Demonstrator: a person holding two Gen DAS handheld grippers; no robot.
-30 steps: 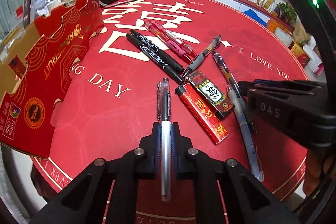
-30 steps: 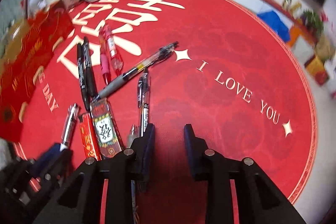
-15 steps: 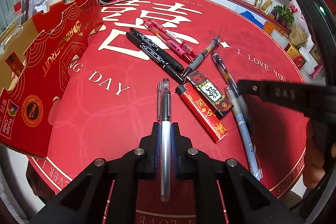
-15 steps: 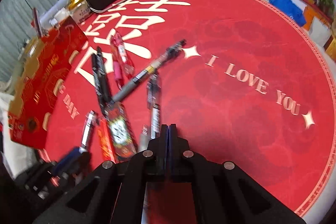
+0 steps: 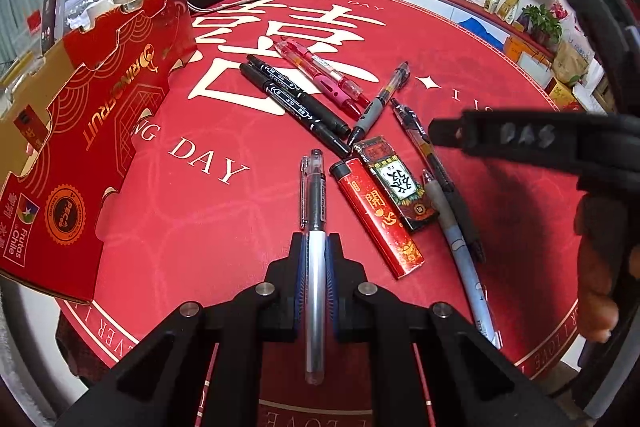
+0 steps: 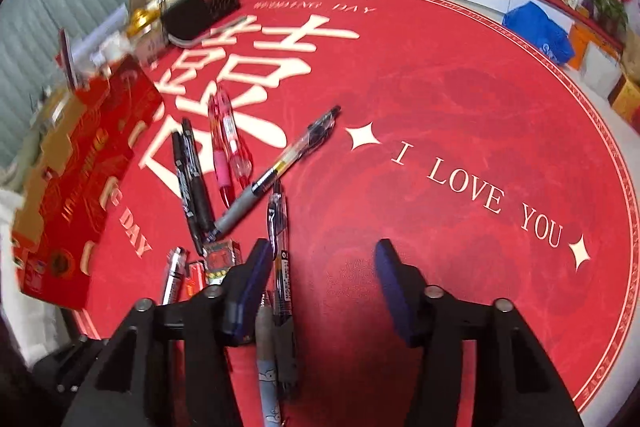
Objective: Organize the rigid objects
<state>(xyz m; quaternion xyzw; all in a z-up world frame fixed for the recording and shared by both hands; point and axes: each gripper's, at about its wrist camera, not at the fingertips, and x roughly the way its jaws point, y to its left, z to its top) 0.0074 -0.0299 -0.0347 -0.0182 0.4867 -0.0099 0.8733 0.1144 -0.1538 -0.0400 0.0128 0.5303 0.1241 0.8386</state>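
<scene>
The right-wrist view is motion-blurred, and the right gripper (image 6: 320,279) hides the lower ends of a black-grip clear pen (image 6: 280,259) and a pale blue pen (image 6: 267,367) lying on the round red printed mat (image 6: 440,115). Its jaws are opening, half a second after being pressed together; both pens sit just inside its left finger, unpressed. The left gripper (image 5: 316,259) stays clamped on a silver-barrelled capped pen (image 5: 315,211), long axis pointing straight away. Farther off, two lighters (image 5: 380,211) lie side by side, touching.
</scene>
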